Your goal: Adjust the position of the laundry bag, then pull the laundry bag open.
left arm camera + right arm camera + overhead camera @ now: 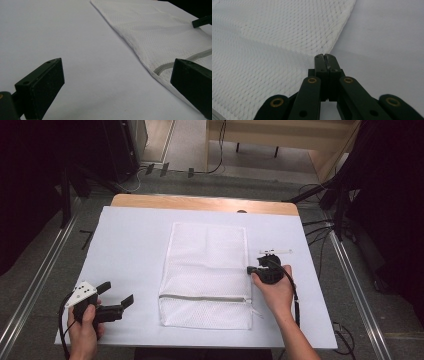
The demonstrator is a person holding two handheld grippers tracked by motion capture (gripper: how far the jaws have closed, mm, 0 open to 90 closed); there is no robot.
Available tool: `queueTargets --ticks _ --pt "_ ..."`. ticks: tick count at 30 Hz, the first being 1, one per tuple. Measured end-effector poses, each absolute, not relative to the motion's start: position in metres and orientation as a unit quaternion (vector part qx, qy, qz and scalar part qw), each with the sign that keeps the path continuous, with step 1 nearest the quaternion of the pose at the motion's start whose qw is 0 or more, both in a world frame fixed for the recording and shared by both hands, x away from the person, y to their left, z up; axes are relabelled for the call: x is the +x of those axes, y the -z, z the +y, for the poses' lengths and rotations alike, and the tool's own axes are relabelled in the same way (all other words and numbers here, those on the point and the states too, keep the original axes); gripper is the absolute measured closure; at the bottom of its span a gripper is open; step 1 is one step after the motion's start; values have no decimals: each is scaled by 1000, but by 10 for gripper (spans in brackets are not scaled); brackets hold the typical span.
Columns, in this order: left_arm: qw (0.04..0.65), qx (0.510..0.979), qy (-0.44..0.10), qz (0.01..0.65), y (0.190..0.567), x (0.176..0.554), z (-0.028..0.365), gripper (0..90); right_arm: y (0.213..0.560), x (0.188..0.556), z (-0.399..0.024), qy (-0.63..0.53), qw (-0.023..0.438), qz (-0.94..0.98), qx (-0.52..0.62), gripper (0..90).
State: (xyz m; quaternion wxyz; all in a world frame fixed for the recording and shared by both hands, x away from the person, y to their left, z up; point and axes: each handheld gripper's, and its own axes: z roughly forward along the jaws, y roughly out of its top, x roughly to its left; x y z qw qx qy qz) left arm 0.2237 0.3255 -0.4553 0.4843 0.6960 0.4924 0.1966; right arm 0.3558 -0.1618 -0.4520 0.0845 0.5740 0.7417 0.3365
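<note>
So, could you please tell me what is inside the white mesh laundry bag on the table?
The white mesh laundry bag lies flat, grey zipper shut, with no bulge or dark shape showing through; anything thin and white inside could not be made out.

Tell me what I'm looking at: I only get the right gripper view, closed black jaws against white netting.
Observer: That netting is a white mesh bag lying flat on the table.
Operator: Does it have an opening?
Observer: A grey zipper runs across it near the person's end; it looks closed.
Operator: Where's the other gripper?
Observer: The left gripper is off the bag's left side, jaws open, holding nothing.
</note>
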Motion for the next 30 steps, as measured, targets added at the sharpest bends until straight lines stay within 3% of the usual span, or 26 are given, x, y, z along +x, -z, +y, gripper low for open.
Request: queueTargets --ticks 7,12,19,25,30 --pt "482 700 -196 489 456 223 321 0 455 361 -168 -339 88 734 582 900" --pt "483 701 -194 487 456 223 319 0 448 352 -175 -370 98 722 576 670" --pt "479 715 -196 470 454 225 304 0 442 300 -201 -410 162 704 556 547" --pt "490 728 -178 446 447 226 273 0 448 254 -215 -417 172 701 553 473" --pt "498 737 -154 431 442 229 240 0 459 227 -214 -431 159 695 553 466"
